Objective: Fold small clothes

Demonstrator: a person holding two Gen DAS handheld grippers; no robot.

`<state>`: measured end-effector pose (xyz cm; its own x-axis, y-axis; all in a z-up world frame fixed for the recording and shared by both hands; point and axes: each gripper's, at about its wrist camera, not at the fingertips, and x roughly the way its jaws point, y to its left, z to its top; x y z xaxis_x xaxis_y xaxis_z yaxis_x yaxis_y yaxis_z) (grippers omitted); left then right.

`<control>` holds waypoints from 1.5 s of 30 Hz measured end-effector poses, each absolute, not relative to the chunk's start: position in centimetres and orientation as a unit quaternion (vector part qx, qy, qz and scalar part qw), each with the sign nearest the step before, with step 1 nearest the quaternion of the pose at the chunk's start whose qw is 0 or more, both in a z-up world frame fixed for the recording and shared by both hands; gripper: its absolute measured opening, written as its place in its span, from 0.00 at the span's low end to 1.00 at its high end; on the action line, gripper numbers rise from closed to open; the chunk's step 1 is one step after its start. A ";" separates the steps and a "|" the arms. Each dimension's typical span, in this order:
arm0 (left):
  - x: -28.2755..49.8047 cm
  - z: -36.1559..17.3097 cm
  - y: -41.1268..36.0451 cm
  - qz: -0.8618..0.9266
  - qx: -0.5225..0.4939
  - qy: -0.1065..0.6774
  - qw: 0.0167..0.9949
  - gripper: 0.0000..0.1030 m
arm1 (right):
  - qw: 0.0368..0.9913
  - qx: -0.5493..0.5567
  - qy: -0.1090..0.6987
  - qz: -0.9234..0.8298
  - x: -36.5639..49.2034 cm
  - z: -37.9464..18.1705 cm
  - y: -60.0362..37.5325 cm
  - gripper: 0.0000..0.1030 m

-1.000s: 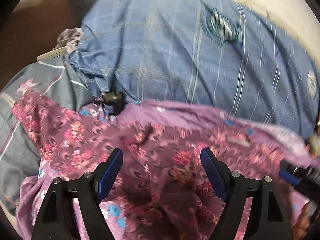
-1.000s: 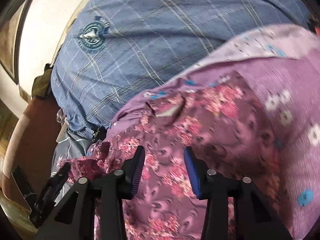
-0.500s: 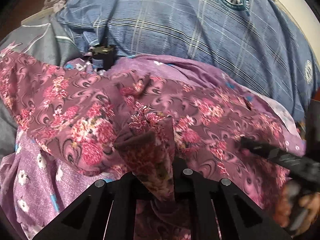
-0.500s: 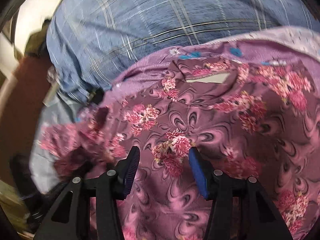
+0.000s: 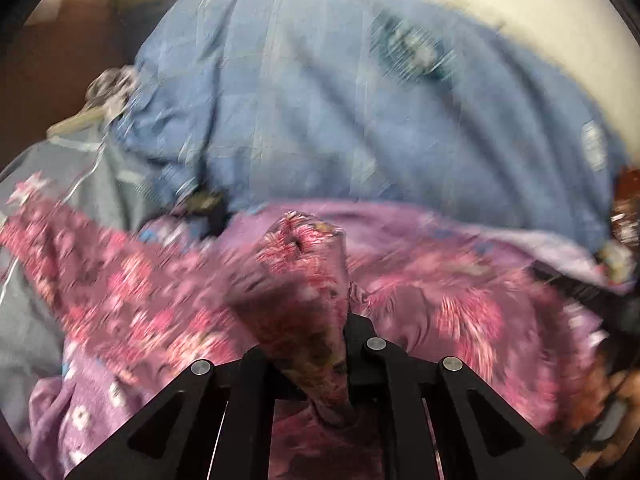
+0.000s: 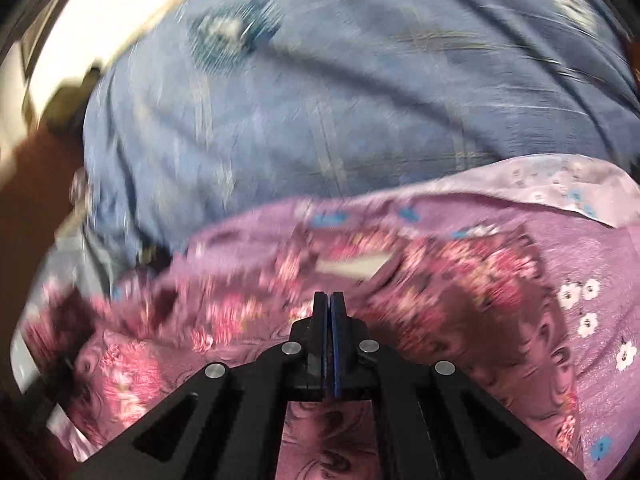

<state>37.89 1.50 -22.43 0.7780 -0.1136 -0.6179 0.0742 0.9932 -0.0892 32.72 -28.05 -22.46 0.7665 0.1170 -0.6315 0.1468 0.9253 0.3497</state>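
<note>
A maroon garment with pink flowers [image 5: 132,300] lies crumpled on a lilac flowered cloth [image 5: 80,412]. My left gripper [image 5: 312,344] is shut on a bunched fold of the maroon garment, which stands up between the fingers. In the right wrist view the same garment [image 6: 480,280] spreads below my right gripper [image 6: 330,300], whose jaws are pressed together; whether cloth is pinched in them does not show. A pale label [image 6: 352,266] marks the neckline just ahead of the tips. Both views are blurred by motion.
A large blue checked pillow [image 5: 360,120] fills the background, also in the right wrist view [image 6: 360,100]. Grey bedding [image 5: 48,184] lies at the left. A small dark object [image 5: 204,200] sits by the pillow's edge. The lilac cloth [image 6: 592,320] extends right.
The left gripper closed on a fold of the maroon garment and lifted it. The right gripper went from open to closed over the garment. Both views are moving fast now.
</note>
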 end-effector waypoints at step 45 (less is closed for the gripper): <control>38.8 -22.9 25.8 0.194 -0.318 0.270 0.888 0.30 | 0.864 0.079 0.452 0.206 28.4 -26.4 -16.7 0.36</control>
